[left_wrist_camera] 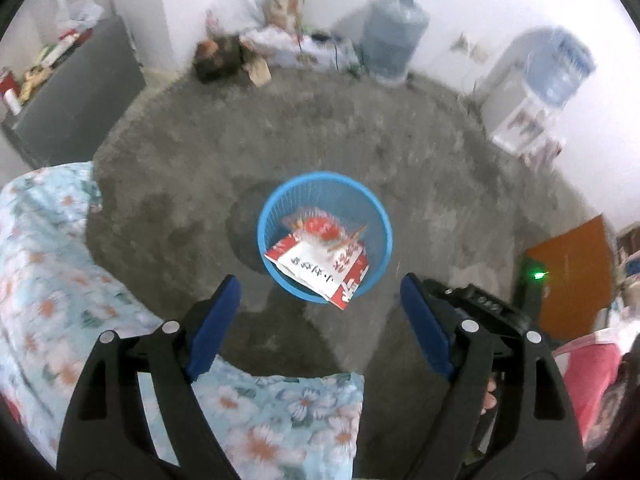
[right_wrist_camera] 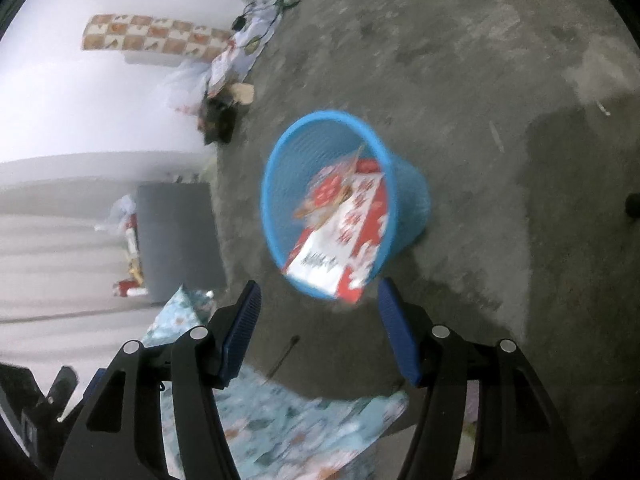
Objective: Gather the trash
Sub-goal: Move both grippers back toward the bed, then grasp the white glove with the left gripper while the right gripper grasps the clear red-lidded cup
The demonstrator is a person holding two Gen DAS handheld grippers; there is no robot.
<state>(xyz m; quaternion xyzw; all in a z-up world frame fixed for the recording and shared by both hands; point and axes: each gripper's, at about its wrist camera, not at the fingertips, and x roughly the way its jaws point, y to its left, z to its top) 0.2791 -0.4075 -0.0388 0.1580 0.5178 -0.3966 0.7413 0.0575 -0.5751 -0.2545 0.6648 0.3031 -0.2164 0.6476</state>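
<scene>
Left wrist view: trash sits in my blue bin (left_wrist_camera: 382,216).
Both tools (left_wrist_camera: 320,300) (right_wrist_camera: 318,300) wide open, empty (find more trash next).

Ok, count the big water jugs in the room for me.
2. One blue water jug stands on the floor by the far wall; the other jug sits upside down on the white dispenser to its right. More may be hidden.

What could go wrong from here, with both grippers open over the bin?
1. The red and white carton sticks out over the rim of the blue bin; it may tip out or block further trash.
2. The bin is light mesh; a bump from the left gripper or right gripper on the protruding carton could topple it.
3. Both views are blurred, so aim may be off.
</scene>
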